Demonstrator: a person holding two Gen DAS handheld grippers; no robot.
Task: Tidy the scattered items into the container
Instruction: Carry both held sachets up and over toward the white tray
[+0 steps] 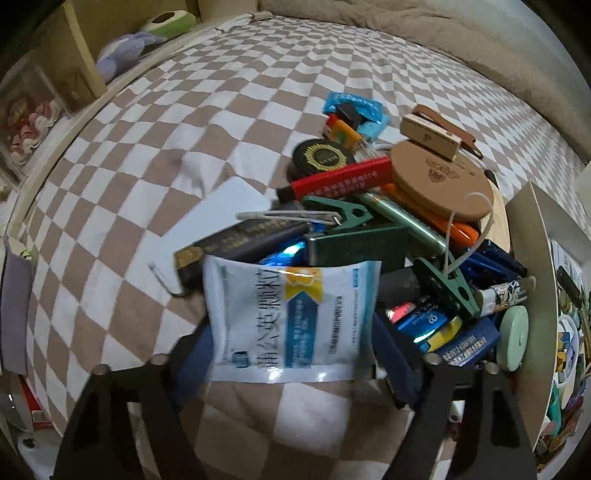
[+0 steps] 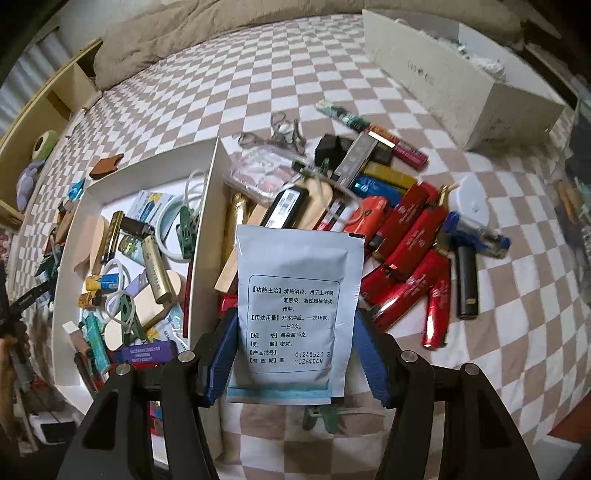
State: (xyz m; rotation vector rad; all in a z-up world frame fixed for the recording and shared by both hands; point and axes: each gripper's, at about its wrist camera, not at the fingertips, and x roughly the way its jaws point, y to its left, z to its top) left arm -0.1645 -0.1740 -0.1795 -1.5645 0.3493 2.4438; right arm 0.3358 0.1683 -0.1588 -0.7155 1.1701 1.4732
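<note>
R gripper (image 2: 293, 350) held white sachet (image 2: 295, 306) upright btwn blue pads (image 2: 221, 354), printed back facing cam. White tray (image 2: 207, 206) at left, w/ clips, lighters inside; red lighters (image 2: 413, 258) piled at right on checkered sheet (image 2: 480, 350).

A checked brown-and-white bedspread (image 2: 303, 74) covers the bed. On the bedspread, at its far edge, lies a rumpled beige blanket (image 2: 177, 33). Beside the bedspread runs a pale wooden shelf (image 1: 79, 55), and on the shelf sit a purple soft toy (image 1: 122, 51) and, just past it, a green avocado-shaped toy (image 1: 170, 22). A long pale cardboard box (image 2: 461, 88) rests on the bedspread's far right part.
</note>
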